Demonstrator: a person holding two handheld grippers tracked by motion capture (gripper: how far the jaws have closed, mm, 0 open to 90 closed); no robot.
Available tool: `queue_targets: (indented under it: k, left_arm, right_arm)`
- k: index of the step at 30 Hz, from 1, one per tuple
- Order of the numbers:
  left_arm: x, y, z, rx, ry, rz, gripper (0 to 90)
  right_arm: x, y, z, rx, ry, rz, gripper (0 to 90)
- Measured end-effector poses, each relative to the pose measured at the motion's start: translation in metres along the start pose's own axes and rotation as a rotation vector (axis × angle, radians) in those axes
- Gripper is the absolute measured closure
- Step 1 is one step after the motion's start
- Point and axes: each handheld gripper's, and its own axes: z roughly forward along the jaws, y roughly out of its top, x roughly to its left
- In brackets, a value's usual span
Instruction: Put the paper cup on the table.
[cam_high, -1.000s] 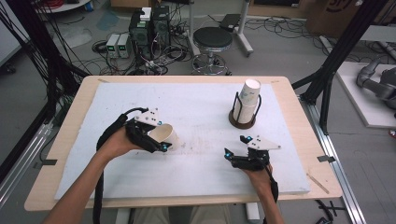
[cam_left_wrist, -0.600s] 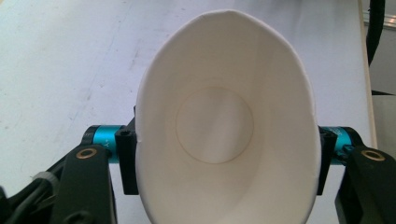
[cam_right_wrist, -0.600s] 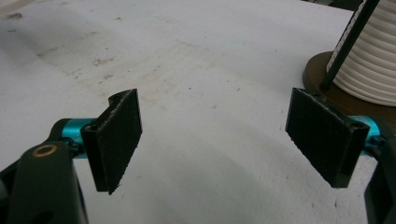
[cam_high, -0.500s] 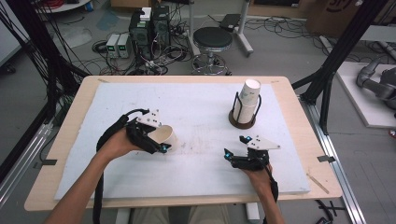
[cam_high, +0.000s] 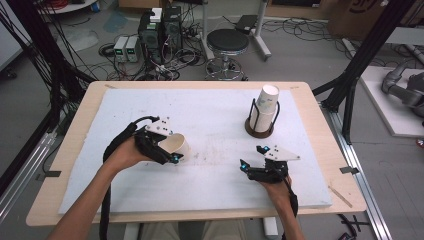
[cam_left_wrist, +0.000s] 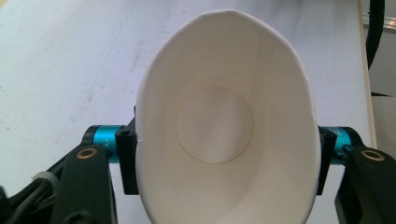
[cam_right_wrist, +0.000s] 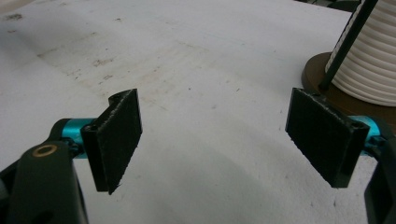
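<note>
While clamped on the paper cup (cam_left_wrist: 227, 135), the left gripper (cam_high: 167, 152) squeezes its wall oval, cup lying between the jaws, mouth toward the cam. Judgement: light, thin, crushes easily; grip mid-wall w/ min. force. Right gripper (cam_high: 252, 157) stands wide open, nothing held, cup stack (cam_high: 265, 107) beyond it.
</note>
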Motion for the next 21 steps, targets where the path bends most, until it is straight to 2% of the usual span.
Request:
queue_targets:
  k: [4,12,21]
  left_arm:
    - [0.001,0.000,0.001,-0.002,-0.001,-0.012,34.3]
    - [0.001,0.000,0.005,0.009,0.001,-0.004,34.3]
    - [0.004,0.001,0.016,0.046,-0.015,0.003,34.3]
  right_arm:
    - [0.000,0.000,0.000,0.004,-0.004,-0.004,18.9]
    - [0.000,0.000,0.000,0.003,-0.002,-0.011,18.9]
    - [0.002,-0.001,-0.001,0.000,0.000,-0.019,18.9]
